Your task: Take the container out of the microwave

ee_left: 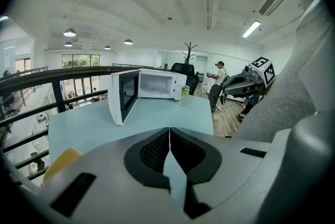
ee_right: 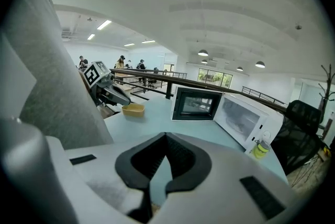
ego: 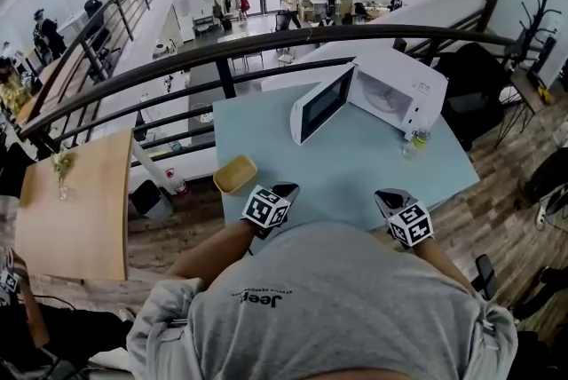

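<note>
— Grey shirt [ego: 328, 298] fills the bottom of the head view, and just past it the person holds both tools low at the near edge of the table [ego: 355, 165]. How do the tongs stand?

— The left tongs [ee_left: 169, 136] are pressed together with nothing between them. The right tongs [ee_right: 165, 144] are the same, tips meeting and empty.

— And the container [ego: 235, 174]?

— Already out, by the look of it. It sits on the table close beside the left tongs, right at the table's left edge near the corner. The microwave [ego: 399, 90] stands well apart at the far side. Its door [ego: 321, 103] is swung wide, and the cavity shows only its turntable.

— So what could go wrong?

— That edge. A careless sweep of the left tongs would likely push the container off the table and onto the floor. If the person goes to shut the door, the right arm could tip the small bottle [ego: 417, 138] standing just beside the microwave.

— How does the container look?

— Shallow, mustard yellow, with rounded corners and an open top, no lid. It seems empty, and is probably light enough to slide at a touch.
</note>
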Tool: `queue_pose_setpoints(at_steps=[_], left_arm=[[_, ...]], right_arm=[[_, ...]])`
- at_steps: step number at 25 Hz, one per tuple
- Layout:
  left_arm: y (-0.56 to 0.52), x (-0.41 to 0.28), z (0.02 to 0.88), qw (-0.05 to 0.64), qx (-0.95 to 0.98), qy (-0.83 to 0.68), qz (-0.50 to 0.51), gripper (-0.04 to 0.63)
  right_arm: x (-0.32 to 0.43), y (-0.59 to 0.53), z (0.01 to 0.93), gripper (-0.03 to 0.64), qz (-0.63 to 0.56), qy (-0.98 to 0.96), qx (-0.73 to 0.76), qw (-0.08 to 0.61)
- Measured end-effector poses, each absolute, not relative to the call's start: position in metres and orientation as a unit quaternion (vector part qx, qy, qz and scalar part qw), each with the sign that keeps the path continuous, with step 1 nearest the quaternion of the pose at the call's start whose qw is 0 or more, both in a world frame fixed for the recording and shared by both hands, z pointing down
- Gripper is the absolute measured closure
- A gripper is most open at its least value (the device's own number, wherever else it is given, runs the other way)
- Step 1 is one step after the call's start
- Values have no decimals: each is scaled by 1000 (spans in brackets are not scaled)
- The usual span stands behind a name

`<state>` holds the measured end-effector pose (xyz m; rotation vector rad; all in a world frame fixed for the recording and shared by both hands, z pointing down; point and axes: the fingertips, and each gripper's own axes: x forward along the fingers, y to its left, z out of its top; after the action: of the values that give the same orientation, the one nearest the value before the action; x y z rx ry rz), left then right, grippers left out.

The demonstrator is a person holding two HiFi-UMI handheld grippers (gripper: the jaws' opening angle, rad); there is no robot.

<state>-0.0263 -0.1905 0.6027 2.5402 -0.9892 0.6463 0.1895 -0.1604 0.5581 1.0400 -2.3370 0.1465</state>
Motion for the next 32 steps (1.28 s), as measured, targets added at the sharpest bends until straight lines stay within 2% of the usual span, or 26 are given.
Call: queue_pose_setpoints(at_steps=[8,16,25,32], left_arm=[[-185,-41,605,177,894,-347,220,571],[-182,-36,617,186,891,-340,238,571],[-196,-15,614,198,889,-348,221,571],[-199,-18,619,210,886,-351,219,571]], right_arm=[[173,-144,566,600,65,-871,384,300],[161,-155,568,600,84,-882,372,277],[186,-177,559,600,116,-882,386,243],[175,-185,561,600,108,-885,372,259]])
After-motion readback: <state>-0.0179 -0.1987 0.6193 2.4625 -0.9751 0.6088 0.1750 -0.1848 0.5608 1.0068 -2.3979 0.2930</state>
